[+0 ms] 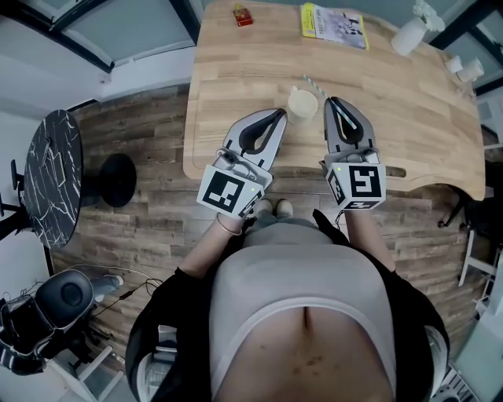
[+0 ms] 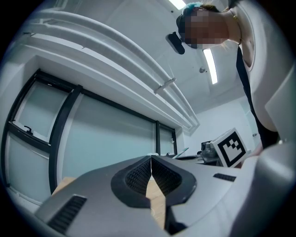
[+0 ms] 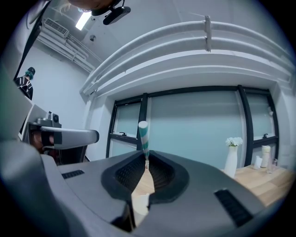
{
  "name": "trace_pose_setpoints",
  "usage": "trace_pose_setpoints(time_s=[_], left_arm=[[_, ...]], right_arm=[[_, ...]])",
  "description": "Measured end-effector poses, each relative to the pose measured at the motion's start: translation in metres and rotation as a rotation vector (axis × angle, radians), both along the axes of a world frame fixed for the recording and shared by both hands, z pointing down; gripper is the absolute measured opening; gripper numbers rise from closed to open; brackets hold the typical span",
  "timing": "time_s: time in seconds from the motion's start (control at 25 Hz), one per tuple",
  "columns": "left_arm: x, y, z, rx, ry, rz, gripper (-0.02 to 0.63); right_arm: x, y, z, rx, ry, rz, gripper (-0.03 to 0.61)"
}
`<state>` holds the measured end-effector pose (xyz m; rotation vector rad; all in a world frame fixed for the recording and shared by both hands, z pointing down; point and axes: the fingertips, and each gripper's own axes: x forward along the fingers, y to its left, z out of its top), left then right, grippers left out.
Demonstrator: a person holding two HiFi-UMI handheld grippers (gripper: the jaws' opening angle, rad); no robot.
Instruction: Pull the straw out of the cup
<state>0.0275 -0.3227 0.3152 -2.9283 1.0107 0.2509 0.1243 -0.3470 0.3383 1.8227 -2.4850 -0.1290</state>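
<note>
Both grippers had their jaws pressed together with nothing held between them. The left gripper point(image 2: 151, 158) and the right gripper point(image 3: 146, 162) pointed away from the person over the near part of the wooden table point(image 1: 409, 126), flanking the pale cup point(image 1: 302, 103). The left tips were just beside the cup, the right tips near its other side. The teal-and-white striped straw point(image 3: 144, 136) stood in the cup, leaning away from the person, beyond the right gripper's closed tips. Farther back lay a yellow booklet point(image 1: 334, 23), and a white vase point(image 1: 409, 36) stood to its right.
</note>
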Motion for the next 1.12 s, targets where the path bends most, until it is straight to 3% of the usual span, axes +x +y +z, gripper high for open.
trace_pose_setpoints(time_s=[0.48,1.12], left_arm=[[-0.001,-0.008,0.007,-0.038,0.01,0.036,0.006],[-0.019,-0.004,0.01,-0.008,0.007,0.122,0.006]], right_arm=[[-0.006,0.006,-0.019,0.043,0.009,0.024,0.044],[-0.028,0.021,-0.008,0.076,-0.021,0.082,0.044]])
